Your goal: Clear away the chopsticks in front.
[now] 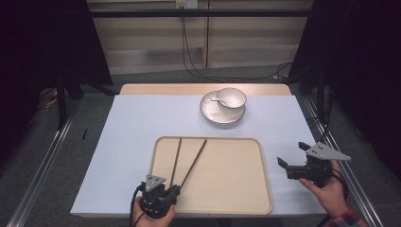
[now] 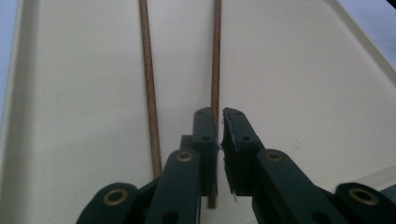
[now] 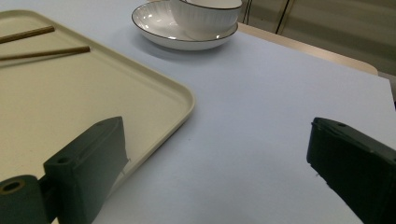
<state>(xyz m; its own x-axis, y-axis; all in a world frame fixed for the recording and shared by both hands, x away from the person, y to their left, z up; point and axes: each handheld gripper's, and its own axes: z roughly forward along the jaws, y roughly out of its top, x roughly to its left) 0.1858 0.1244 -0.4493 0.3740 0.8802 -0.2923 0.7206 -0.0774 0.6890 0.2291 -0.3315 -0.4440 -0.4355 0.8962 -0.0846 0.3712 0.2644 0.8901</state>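
Two brown chopsticks (image 1: 176, 161) (image 1: 195, 161) lie lengthwise on the left part of a beige tray (image 1: 227, 179). My left gripper (image 1: 174, 189) hovers low over the tray's near left edge, at the chopsticks' near ends. In the left gripper view its jaws (image 2: 220, 113) stand almost together with only a thin slit between them. The right chopstick (image 2: 215, 56) runs under the left jaw, and the left chopstick (image 2: 148, 84) lies free beside it. My right gripper (image 1: 292, 153) is held above the table right of the tray, with its jaws (image 3: 217, 140) wide apart and nothing between them.
A white bowl (image 1: 231, 98) sits on a white plate (image 1: 218, 117) at the far middle of the light blue table (image 1: 127, 142). The tray's right rim (image 3: 187, 100) is close to the right gripper. Metal rails run along both sides of the table.
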